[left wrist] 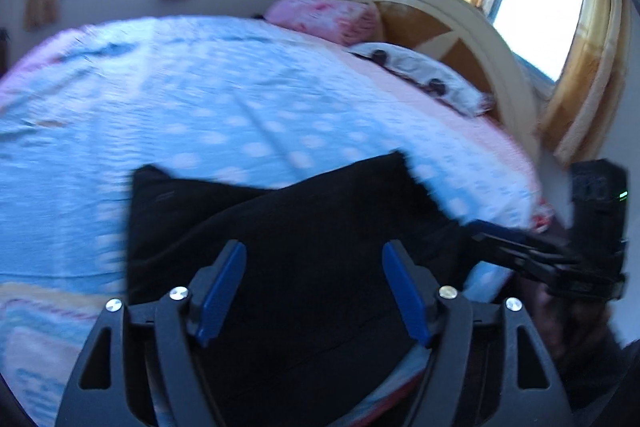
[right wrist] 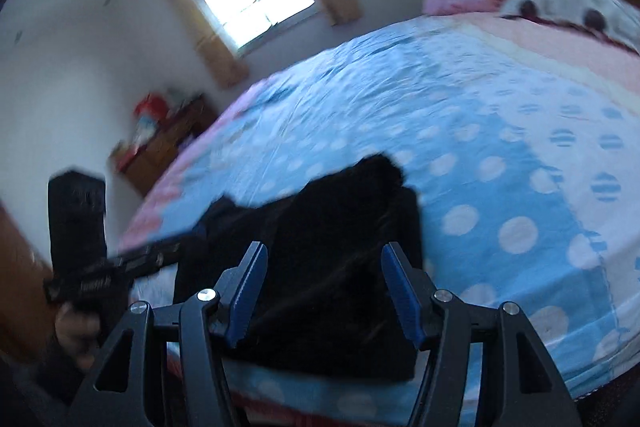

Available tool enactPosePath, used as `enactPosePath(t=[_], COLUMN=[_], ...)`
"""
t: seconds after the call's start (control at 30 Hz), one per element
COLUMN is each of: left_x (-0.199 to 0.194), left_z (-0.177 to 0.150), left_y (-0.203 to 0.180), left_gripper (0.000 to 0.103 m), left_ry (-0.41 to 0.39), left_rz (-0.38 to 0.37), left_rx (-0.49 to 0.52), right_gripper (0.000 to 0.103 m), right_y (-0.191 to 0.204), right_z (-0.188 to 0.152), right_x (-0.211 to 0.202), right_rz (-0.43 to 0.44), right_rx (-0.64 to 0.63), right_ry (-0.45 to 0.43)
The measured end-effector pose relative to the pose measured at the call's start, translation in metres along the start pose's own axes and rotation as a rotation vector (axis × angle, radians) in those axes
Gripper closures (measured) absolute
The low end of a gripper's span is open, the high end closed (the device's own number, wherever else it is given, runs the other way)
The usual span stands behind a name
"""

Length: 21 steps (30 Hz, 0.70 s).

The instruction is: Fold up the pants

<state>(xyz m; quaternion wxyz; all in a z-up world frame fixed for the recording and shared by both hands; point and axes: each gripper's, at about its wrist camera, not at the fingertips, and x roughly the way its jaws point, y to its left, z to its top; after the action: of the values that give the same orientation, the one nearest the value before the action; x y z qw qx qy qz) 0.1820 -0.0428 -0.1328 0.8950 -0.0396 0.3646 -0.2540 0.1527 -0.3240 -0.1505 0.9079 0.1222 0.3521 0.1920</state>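
Black pants (left wrist: 288, 235) lie folded in a compact stack near the front edge of the bed, also in the right wrist view (right wrist: 320, 251). My left gripper (left wrist: 314, 259) is open and empty, hovering above the stack. My right gripper (right wrist: 324, 259) is open and empty, also above the stack. The right gripper shows in the left wrist view (left wrist: 496, 231) at the pants' right edge. The left gripper shows in the right wrist view (right wrist: 160, 251) at the pants' left edge. Both views are motion-blurred.
The bed has a blue polka-dot sheet (left wrist: 240, 115) with a pink border. A pink pillow (left wrist: 324, 15), a white pillow (left wrist: 424, 75) and a wooden headboard (left wrist: 460, 23) are at the far right. A wooden cabinet (right wrist: 160, 143) stands by the wall.
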Motion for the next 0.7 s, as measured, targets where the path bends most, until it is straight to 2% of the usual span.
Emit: enactPosePath(t=[0.03,0.1,0.17,0.23,0.33,0.43,0.57,0.6,0.67,0.7], left_x=[-0.001,0.001,0.003,0.002,0.001,0.003,0.0,-0.002,-0.003,-0.004], left_z=[-0.008,-0.02,-0.026,-0.03,-0.034,-0.04,-0.045,-0.046,-0.045,-0.043], left_y=[0.005,0.015,0.023,0.031,0.041,0.046,0.039,0.039,0.04,0.041], left_gripper=[0.023,0.02,0.02,0.02,0.014,0.014,0.014,0.014,0.014,0.014], left_ry=[-0.015,0.001,0.004,-0.004,-0.026,-0.029,-0.048,-0.057,-0.06,-0.062], left_rz=[0.043,0.078,0.063,0.064,0.073,0.037,0.033,0.03,0.021,0.02], left_rx=[0.015,0.014,-0.017,-0.037,-0.072,-0.108,-0.08,-0.079,-0.089,-0.095], right_gripper=[0.044,0.055,0.066,0.069,0.069,0.069,0.068,0.067,0.056,0.055], right_y=[0.003,0.002,-0.004,-0.005,-0.008,-0.025,-0.024,-0.022,-0.016,-0.013], right_z=[-0.006,-0.014,-0.02,-0.027,-0.034,-0.044,-0.04,-0.038,-0.035,-0.031], right_x=[0.005,0.017,0.027,0.031,0.021,0.035,0.03,0.026,0.014,0.008], right_rz=[-0.01,-0.083,-0.094,-0.119,-0.126,-0.133,-0.124,-0.133,-0.165,-0.18], right_rx=[-0.028,-0.058,-0.045,-0.07,-0.065,-0.02,-0.014,-0.021,-0.024,-0.028], right_ry=[0.027,0.083,0.127,0.172,0.163,0.22,0.218,0.221,0.204,0.182])
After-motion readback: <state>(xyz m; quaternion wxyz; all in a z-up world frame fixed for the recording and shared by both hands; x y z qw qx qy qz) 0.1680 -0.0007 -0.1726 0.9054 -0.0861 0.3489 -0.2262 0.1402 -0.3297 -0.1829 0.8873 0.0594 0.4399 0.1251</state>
